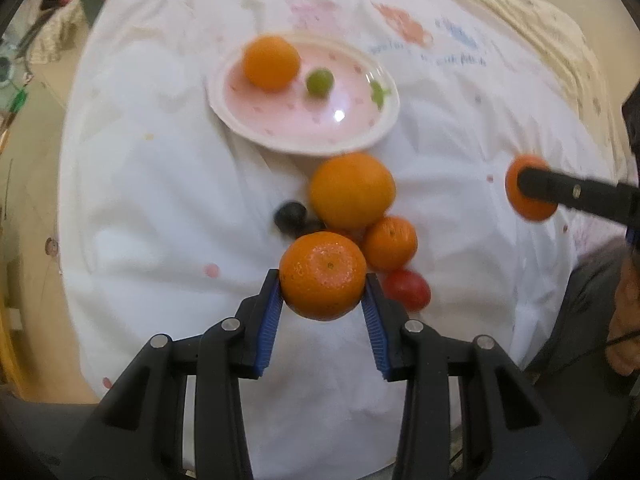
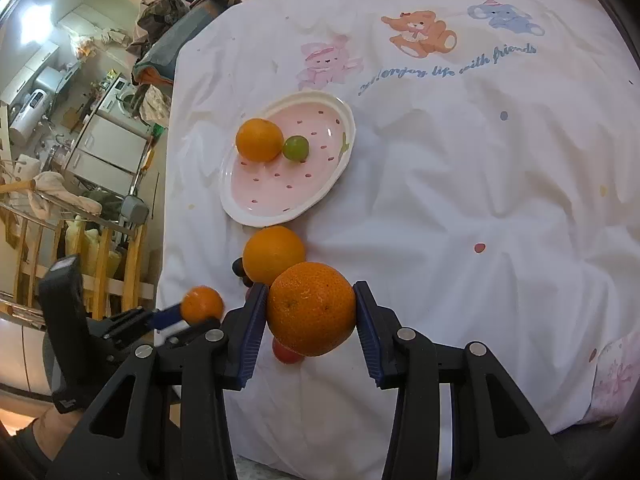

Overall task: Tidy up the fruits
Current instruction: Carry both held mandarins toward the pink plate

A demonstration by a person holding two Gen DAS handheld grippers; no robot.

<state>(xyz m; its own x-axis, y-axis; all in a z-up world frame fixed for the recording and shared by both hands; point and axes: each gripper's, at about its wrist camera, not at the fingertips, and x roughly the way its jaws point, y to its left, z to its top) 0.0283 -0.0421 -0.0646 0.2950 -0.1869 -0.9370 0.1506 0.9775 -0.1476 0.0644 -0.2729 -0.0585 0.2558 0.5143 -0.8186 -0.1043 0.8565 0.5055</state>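
My left gripper [image 1: 322, 296] is shut on a tangerine [image 1: 322, 276], lifted off the white cloth; the right wrist view shows that gripper [image 2: 192, 316] at the lower left. My right gripper [image 2: 310, 292] is shut on a bigger tangerine [image 2: 311, 308], which appears at the right edge of the left wrist view [image 1: 530, 194]. A pink dotted plate [image 1: 288, 120] [image 2: 280, 188] holds an orange [image 1: 271, 62] and a green grape [image 1: 319, 82]. On the cloth below the plate lie a large orange [image 1: 352, 190], a small tangerine [image 1: 390, 243], a red tomato [image 1: 408, 290] and dark grapes [image 1: 290, 216].
The white printed bedcover [image 2: 460, 200] is wrinkled and ends at an edge on the left [image 2: 168, 200]. Beyond that edge are wooden rails [image 2: 80, 248], appliances and heaped clothes [image 2: 172, 12]. A person's hand [image 1: 624, 312] shows at the right.
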